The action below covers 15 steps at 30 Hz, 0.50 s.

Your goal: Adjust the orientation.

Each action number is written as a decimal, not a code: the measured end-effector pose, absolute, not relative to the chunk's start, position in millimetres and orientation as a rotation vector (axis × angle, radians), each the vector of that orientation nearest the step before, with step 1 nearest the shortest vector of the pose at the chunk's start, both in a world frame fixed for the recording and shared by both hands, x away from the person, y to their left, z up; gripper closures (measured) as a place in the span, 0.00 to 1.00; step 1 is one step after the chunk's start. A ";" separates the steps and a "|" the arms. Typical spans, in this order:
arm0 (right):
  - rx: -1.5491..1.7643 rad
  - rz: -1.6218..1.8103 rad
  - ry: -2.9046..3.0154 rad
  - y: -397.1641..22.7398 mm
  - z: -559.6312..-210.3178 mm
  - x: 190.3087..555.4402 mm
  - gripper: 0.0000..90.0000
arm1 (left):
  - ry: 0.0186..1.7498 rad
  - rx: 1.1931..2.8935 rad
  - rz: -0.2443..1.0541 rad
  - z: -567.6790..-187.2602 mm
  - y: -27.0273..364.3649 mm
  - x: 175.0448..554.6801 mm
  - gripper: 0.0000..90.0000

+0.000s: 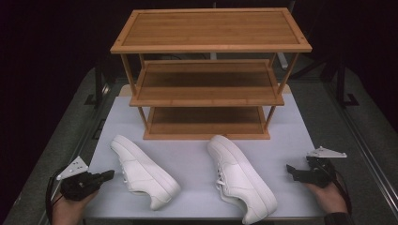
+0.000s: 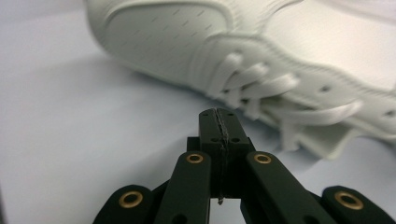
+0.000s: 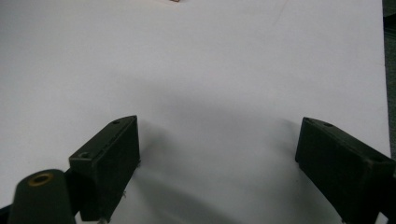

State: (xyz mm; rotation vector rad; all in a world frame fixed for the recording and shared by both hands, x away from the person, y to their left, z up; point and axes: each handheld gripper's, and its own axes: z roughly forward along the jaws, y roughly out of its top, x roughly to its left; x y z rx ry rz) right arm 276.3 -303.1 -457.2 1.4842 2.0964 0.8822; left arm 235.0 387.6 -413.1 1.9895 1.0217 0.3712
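Sneaker (image 1: 144, 171) nearest my left tongs (image 1: 109, 175) is white, with a smooth perforated upper, flat laces and a ribbed sole edge. It lies just beyond the pressed-together jaws, which pinch nothing. In the left gripper view the laces (image 2: 261, 81) sit straight ahead of the tips, apart from them. Its long axis runs diagonally across the white board (image 1: 192, 164), with one end toward the shelf and the other toward me. I cannot tell for sure which end is the toe. My right tongs (image 1: 292, 171) rest with jaws spread wide over bare board, holding nothing. A second white sneaker (image 1: 240, 183) lies between both tongs, also diagonal. Behind stands a three-tier slatted bamboo rack (image 1: 210, 75), rectangular.
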 end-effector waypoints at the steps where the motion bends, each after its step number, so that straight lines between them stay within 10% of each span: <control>1: 1.485 0.882 2.096 -303.0 -457.2 276.3 0.14 | 1.005 1.992 0.359 -412.6 384.6 234.5 1.00; 15: 1.486 0.882 2.096 -303.0 -457.2 276.1 0.15 | 0.931 2.051 0.281 -418.7 358.2 224.1 1.00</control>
